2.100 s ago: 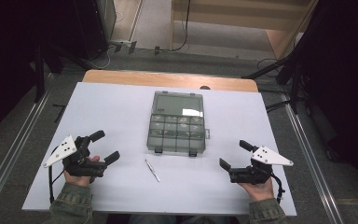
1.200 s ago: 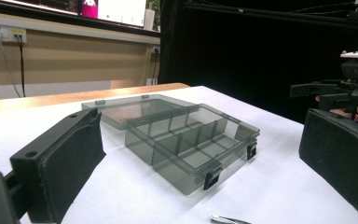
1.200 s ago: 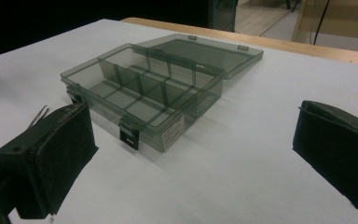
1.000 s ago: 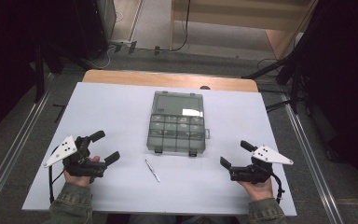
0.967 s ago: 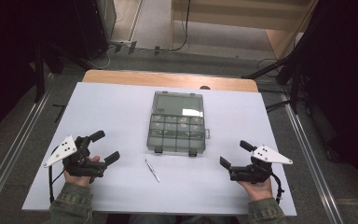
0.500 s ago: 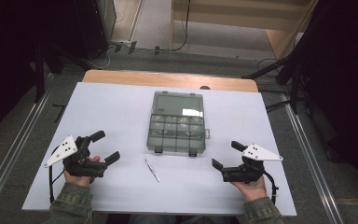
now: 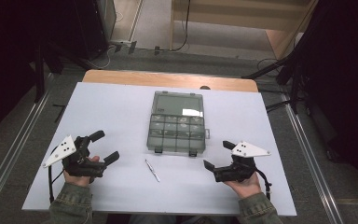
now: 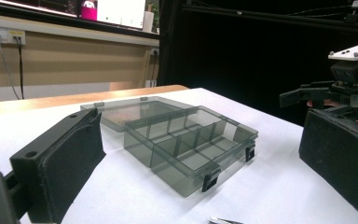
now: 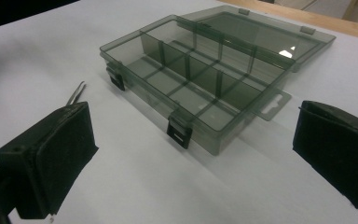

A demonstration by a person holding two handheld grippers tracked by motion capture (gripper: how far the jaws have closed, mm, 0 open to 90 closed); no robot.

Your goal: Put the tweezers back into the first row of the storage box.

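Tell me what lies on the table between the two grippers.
In the high view, only the tweezers lie between the left gripper and the right gripper; the open compartment box sits farther back.

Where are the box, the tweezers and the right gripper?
box (image 7: 176, 133), high view, middle of the divided tray
tweezers (image 7: 152, 170), high view, mid-shaft
right gripper (image 7: 218, 154), high view, midway between its fingers

open compartment box (image 7: 177, 133) with its lid laid flat behind it sitting mid counter (image 7: 112, 107), thin tweezers (image 7: 152, 170) lying just in front of it, bare white surface to either side, wide gap between the left hand-held gripper (image 7: 103, 147) and the box, similar gap before the right hand-held gripper (image 7: 216, 154)
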